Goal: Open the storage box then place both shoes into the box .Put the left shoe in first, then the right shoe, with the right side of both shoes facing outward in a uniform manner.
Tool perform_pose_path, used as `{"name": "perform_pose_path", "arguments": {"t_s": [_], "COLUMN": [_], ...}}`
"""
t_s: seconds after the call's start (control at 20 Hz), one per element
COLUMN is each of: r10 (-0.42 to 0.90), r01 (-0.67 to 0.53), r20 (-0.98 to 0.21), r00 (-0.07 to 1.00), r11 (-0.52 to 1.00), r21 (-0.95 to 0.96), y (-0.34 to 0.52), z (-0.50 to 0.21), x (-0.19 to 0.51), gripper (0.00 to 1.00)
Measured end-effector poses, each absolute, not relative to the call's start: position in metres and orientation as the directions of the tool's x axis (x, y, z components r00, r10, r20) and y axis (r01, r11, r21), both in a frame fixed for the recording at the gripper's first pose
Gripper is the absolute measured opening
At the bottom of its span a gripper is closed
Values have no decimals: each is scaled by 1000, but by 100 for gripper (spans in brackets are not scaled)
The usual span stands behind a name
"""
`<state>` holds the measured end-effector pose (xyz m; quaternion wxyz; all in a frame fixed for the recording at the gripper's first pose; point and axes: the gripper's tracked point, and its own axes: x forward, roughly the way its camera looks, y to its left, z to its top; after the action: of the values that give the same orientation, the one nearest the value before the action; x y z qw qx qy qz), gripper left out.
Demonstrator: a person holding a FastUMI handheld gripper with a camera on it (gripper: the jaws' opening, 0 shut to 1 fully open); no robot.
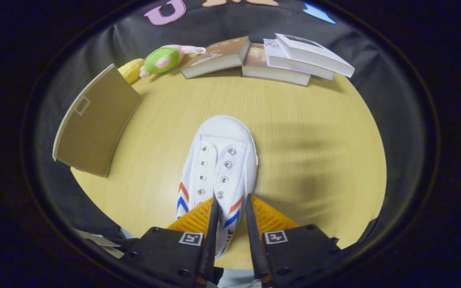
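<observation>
A white canvas shoe [222,138] with red and blue side stripes points its toe away from me, toward the books. My gripper [232,198] is shut on the shoe's right side wall near the heel. One orange finger [198,218] sits inside the opening and the other finger [268,216] sits outside it. The heel is hidden below the fingers. The brown cardboard storage box [90,124] stands at the table's left edge, beyond and left of the shoe, with a flat face turned to me. I cannot tell whether it is open.
Several books [278,60] lie overlapping along the far side of the round wooden table [314,120]. A green and pink plush toy [164,58] and a yellow object [131,70] lie behind the box. A shadow falls on the table right of the shoe.
</observation>
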<state>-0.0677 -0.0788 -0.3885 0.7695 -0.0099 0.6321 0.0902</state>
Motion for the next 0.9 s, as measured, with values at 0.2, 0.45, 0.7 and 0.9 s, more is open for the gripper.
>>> {"name": "perform_pose_path", "arguments": {"t_s": [0.2, 0.45, 0.7, 0.9], "r10": [67, 102, 128, 165], "r01": [-55, 52, 62, 41], "r20": [-978, -974, -961, -952], "r00": [196, 200, 245, 258], "r11": [997, 992, 987, 983], "r21": [57, 115, 147, 181], "y": [-83, -76, -53, -21], "z": [-384, -355, -314, -290], "x": [-61, -53, -31, -23], "gripper": [11, 4, 4, 4]}}
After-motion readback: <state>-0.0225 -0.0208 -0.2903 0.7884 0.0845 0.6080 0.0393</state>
